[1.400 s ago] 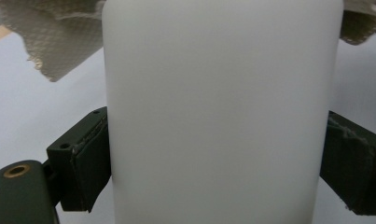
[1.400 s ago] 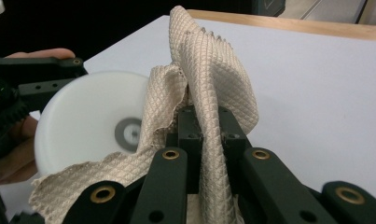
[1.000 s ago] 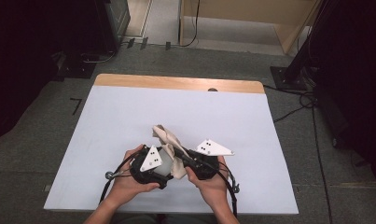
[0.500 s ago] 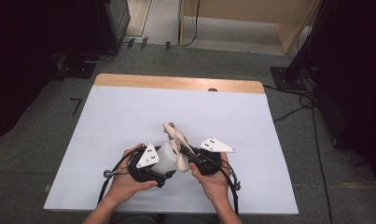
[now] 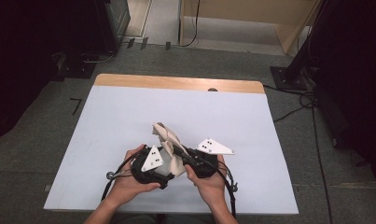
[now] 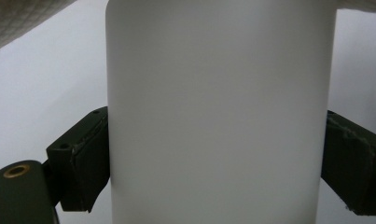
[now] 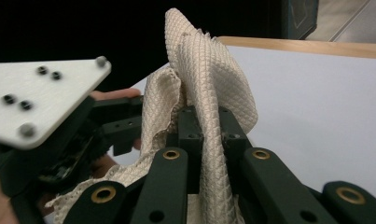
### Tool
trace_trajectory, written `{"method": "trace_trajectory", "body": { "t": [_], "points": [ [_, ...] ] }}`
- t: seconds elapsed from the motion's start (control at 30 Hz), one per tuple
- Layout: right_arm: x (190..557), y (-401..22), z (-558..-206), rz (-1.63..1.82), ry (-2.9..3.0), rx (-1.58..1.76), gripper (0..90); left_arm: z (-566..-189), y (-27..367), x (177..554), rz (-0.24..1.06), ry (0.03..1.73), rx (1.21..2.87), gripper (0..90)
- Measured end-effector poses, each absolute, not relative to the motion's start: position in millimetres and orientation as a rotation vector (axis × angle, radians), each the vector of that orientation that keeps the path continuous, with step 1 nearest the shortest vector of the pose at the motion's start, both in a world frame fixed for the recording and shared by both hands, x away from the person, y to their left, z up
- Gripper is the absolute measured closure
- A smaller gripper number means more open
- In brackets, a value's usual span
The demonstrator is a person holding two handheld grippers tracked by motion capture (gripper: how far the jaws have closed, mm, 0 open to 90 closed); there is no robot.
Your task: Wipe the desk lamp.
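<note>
A white matte bottle [image 6: 218, 93] stands between the pads of my left gripper [image 6: 218, 163], which press on both its sides. In the high view my left gripper [image 5: 163, 162] sits near the table's front edge with a hand around it. Close beside it is my right gripper [image 5: 173, 147], angled up and to the left. A beige quilted cloth [image 5: 166, 135] rises between the two. My right gripper [image 7: 210, 126] is shut on that cloth [image 7: 209, 70], whose free end stands up above the fingertips. A corner of the cloth [image 6: 17, 18] hangs over the bottle.
The table has a white top [image 5: 129, 116] and a wooden strip [image 5: 176, 84] along its far edge. On the carpet around it are black stands [image 5: 293, 74], cables [image 5: 311, 121] and a wooden cabinet [image 5: 251, 18] at the back.
The cloth's raised end swayed slightly to the right and back. Both hands stay in nearly the same spot with their grips unchanged.
</note>
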State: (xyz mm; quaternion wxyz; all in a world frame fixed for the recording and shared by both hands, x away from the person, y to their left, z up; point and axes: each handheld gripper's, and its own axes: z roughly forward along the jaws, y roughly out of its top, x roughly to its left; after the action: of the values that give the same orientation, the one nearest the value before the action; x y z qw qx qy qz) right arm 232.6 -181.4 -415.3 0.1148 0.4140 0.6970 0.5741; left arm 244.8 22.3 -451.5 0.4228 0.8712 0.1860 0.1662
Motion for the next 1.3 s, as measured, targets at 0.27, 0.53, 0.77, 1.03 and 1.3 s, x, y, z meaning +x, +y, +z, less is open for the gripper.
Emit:
{"method": "trace_trajectory", "body": {
  "t": [0.27,0.53,0.77,1.03,1.3],
  "points": [
    [248,-194,-438,1.616,2.008,1.332,83.9,-451,28,249,0.37,0.481,2.169,8.4],
    [237,-197,-430,1.63,2.066,1.301,84.2,-451,35,258,0.28,0.583,2.124,8.3],
    [230,-181,-417,1.688,2.05,1.217,84.2,-451,27,246,0.389,0.481,2.171,8.4],
    [247,-187,-434,1.602,1.999,1.285,83.8,-452,28,248,0.376,0.488,2.159,8.3],
    [238,-196,-433,1.596,2.047,1.262,84.2,-454,40,261,0.244,0.624,2.082,8.3]
  ]
}}
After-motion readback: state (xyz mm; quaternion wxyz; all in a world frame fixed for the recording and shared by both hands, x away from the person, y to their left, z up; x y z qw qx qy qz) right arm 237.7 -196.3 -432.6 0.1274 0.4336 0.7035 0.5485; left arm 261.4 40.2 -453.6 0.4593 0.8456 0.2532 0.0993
